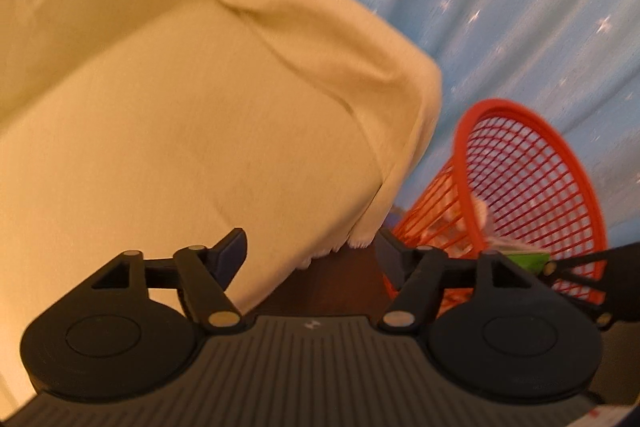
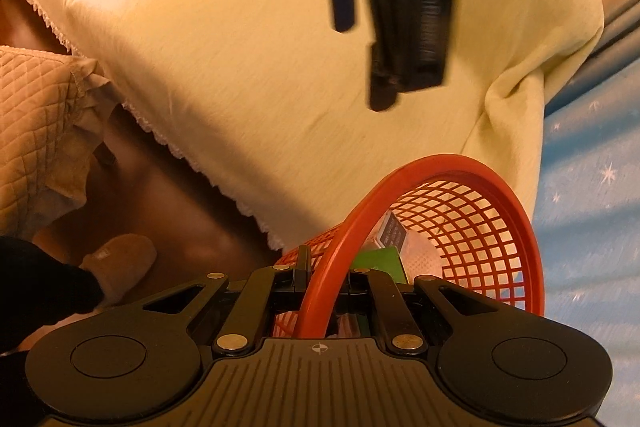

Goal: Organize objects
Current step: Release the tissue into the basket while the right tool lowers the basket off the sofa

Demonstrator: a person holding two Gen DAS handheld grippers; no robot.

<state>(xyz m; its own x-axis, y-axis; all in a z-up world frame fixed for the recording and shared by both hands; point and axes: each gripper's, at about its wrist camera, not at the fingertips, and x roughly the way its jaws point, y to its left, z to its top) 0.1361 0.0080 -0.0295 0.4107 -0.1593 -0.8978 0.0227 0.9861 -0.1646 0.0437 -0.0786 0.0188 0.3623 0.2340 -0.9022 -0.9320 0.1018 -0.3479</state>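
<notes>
The right gripper (image 2: 316,287) sits nearest the lens, its jaws clamped narrow on the rim of the red mesh basket (image 2: 472,227), probably to carry or steady it, which would explain why it hangs tilted. A green packet (image 2: 380,259) and a dark-labelled packet (image 2: 394,233) lie inside. The left gripper (image 1: 310,251) stands wide with nothing between its jaws, poised above the desk edge. The desk's pale yellow cloth (image 1: 200,131) looks bare here, giving broad open room for setting things down. Its lace-trimmed hem (image 2: 192,157) overhangs dark floor (image 2: 168,195), and the basket sits just beside the desk corner. A quilted cushion (image 2: 36,115) and a slipper (image 2: 120,263) crowd the floor nearby.
</notes>
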